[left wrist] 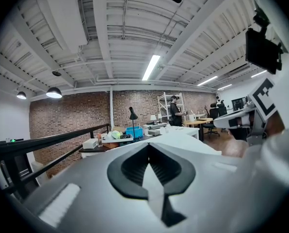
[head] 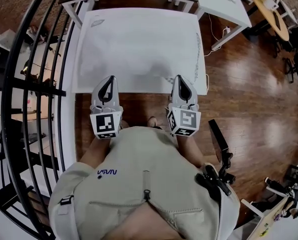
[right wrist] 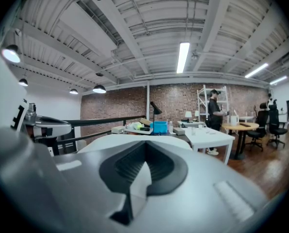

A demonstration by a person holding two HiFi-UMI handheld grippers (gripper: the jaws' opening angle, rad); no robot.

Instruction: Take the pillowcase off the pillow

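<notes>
Both sets of fingers clenched, nothing between them: left gripper [head: 108,82], right gripper [head: 181,82]. Tips sit at near edge of pillow [head: 139,44], which lies flat ahead; contact unclear.

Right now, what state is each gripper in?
Left gripper: closed, nothing visibly held.
Right gripper: closed, nothing visibly held.

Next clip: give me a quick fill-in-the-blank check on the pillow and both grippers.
1. The pillow lies on a ____ table.
2. The jaws of the left gripper and the right gripper are both ____.
3. Neither gripper holds the pillow; between each pair of jaws there is ____.
4. The black railing runs on the person's ____ side.

Missing words: white; shut; nothing; left.
</notes>
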